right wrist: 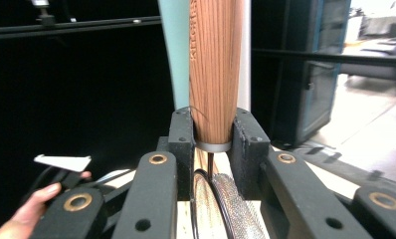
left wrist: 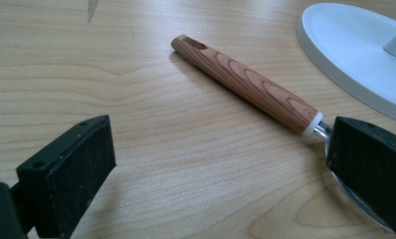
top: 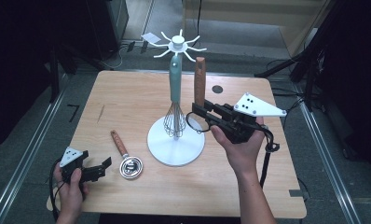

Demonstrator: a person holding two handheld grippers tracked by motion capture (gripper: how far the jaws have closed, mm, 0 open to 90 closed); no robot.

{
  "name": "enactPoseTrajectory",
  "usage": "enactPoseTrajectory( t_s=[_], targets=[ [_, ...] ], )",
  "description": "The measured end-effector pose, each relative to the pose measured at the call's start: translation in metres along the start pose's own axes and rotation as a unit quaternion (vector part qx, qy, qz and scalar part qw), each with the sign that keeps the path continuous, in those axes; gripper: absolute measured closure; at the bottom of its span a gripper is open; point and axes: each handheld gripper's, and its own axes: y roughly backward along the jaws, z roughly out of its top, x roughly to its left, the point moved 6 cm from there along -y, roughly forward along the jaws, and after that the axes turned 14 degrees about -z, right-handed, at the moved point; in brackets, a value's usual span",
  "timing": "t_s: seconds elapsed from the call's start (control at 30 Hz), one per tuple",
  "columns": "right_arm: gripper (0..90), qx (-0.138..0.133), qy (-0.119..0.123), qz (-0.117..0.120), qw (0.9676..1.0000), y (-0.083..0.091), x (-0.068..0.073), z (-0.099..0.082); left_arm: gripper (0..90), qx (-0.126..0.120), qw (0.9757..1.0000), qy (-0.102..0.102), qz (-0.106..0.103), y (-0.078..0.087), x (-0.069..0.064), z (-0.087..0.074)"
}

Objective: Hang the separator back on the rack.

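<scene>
While my right tool is clamped on the wooden handle of a strainer, holding it upright just beside the white rack, the job looks roughly half done. A whisk with a pale green handle already hangs from one of the rack's hooks, its wire end down near the round base. My strainer's handle top stands near the hooks but is not yet on one, as far as I can tell; the mesh ring hangs below my tool's jaws. I judge that lifting it a little and catching its handle on a free hook is the step in hand.

My left tool rests low at the near left of the bench, its jaws apart and gripping nothing. Just ahead of it lies a spoon with a wooden handle, flat on the bench beside the rack's base. That one is left to pick up and hang.
</scene>
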Motion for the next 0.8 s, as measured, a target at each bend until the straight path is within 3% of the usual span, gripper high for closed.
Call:
enactPoseTrajectory(
  t_s=[0.1, 0.2, 0.33, 0.57, 0.63, 0.8],
  targets=[
    [75.4, -0.005, 0.003, -0.020, 0.9998, 0.0005, -0.0023, 0.0004, 0.0, -0.001, 1.0000, 0.000, 0.000, -0.0001, 0.0000, 0.0000],
    [75.4, -0.003, 0.004, -0.010, 0.9999, 0.0002, -0.0005, -0.0005, 0.0, 0.000, 1.0000, 0.000, 0.000, 0.0000, 0.0000, 0.0000],
    [75.4, 0.002, -0.004, 0.025, 0.9997, -0.0002, 0.0028, -0.0007, 0.0, 0.000, 1.0000, 0.000, 0.000, 0.0000, 0.0000, 0.0000],
    [75.5, -0.004, -0.025, 0.025, 0.9994, -0.0007, -0.0022, 0.0026, 0.0, 0.000, 1.0000, 0.001, 0.000, 0.0000, 0.0001, 0.0000],
    [75.5, -0.001, -0.030, 0.015, 0.9994, -0.0013, -0.0050, 0.0027, 0.0, 0.000, 1.0000, 0.001, 0.000, 0.0000, 0.0001, 0.0000],
    [75.6, 0.012, -0.021, 0.023, 0.9994, -0.0054, -0.0021, 0.0006, 0.0, -0.001, 1.0000, 0.001, 0.001, -0.0001, 0.0000, 0.0000]
  ],
)
